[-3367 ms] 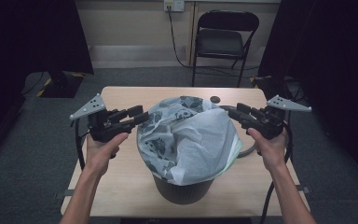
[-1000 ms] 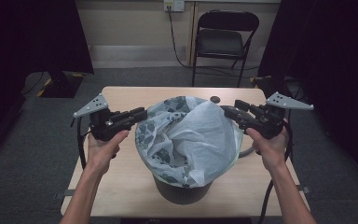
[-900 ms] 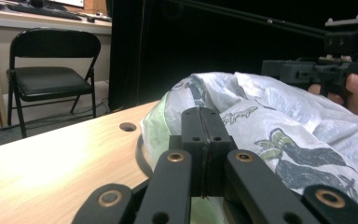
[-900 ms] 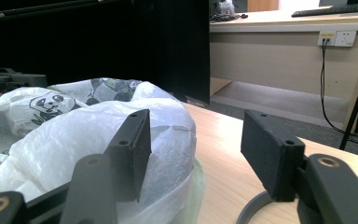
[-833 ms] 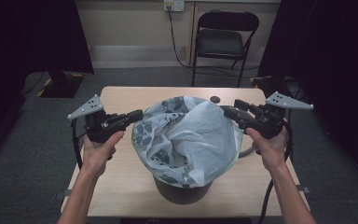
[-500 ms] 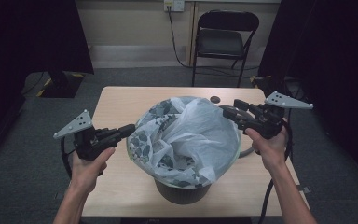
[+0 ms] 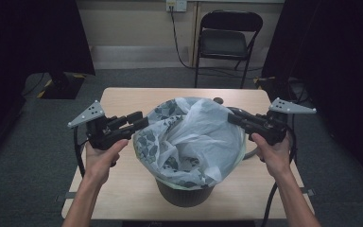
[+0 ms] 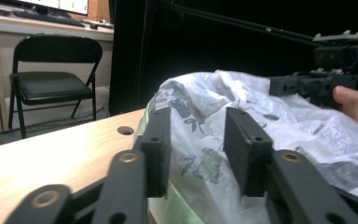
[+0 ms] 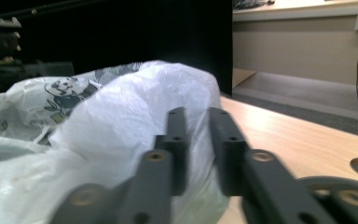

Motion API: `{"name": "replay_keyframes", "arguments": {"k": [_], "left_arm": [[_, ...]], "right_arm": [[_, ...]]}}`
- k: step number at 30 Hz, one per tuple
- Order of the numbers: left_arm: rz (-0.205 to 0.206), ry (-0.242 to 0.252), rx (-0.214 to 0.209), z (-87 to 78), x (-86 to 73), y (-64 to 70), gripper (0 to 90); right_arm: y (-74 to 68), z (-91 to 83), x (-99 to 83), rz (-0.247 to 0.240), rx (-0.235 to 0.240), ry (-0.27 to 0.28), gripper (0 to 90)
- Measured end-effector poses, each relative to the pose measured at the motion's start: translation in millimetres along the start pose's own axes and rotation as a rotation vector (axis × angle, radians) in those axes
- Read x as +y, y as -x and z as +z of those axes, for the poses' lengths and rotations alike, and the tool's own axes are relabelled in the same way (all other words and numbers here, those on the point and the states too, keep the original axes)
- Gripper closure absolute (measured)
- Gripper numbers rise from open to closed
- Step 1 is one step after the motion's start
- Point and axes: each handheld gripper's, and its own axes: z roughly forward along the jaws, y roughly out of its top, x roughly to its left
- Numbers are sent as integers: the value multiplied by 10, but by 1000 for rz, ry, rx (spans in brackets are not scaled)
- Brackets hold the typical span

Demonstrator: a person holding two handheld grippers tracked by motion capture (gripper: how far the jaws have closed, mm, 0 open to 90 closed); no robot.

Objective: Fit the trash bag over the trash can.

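Note:
A dark bin [image 7: 184, 196] stands mid-table, lined with a white, panda-printed plastic bag [image 7: 194, 137] that bulges over its rim. My left gripper [image 7: 142, 122] is at the bag's left rim. Its jaws stand open in the left gripper view [image 8: 198, 140], with the bag [image 8: 307, 126] just beyond them. My right gripper [image 7: 231, 117] is at the right rim. In the right gripper view [image 9: 198, 126] its jaws are nearly together, with the bag's [image 9: 121, 107] white film in the narrow gap.
The wooden table [image 7: 123, 184] has bare room on all sides of the bin, and a round cable hole [image 7: 217, 100] behind it. A black folding chair [image 7: 227, 40] stands beyond the far edge. Dark curtains flank both sides.
My left gripper swung out to the left, away from the bag, then came back to the left rim with its jaws open. The right gripper stayed at the right rim.

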Motion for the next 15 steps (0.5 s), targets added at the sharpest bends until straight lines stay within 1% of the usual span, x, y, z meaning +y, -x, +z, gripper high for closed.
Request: {"name": "replay_keyframes", "arguments": {"k": [1, 2, 3, 4, 5, 6, 7, 8, 11, 15], "left_arm": [[1, 0, 9, 1, -9, 0, 701], [-3, 1, 6, -4, -10, -4, 703], [2, 10, 12, -10, -9, -2, 723], [10, 19, 19, -27, 0, -3, 769], [11, 21, 19, -41, 8, -7, 820], [13, 20, 16, -52, 12, -18, 895], [8, 17, 8, -57, 10, -27, 900], [14, 20, 7, -56, 7, -31, 900], [12, 29, 7, -46, -1, -30, 900], [15, 29, 10, -53, -2, -32, 900]], "right_arm": [[13, -22, 10, 2, 5, 5, 868], [18, -38, 14, -3, -18, 9, 874], [30, -51, 12, -4, -27, 12, 880], [40, -58, 6, 0, -26, 9, 883], [56, -64, -10, -5, -43, 5, 885], [68, -69, -30, -5, -59, 1, 886], [82, -67, -47, -4, -61, -3, 887], [105, -63, -82, 3, -63, -8, 886], [157, -17, -176, 17, -63, -28, 887], [171, 60, -298, 10, -82, -62, 890]]}}
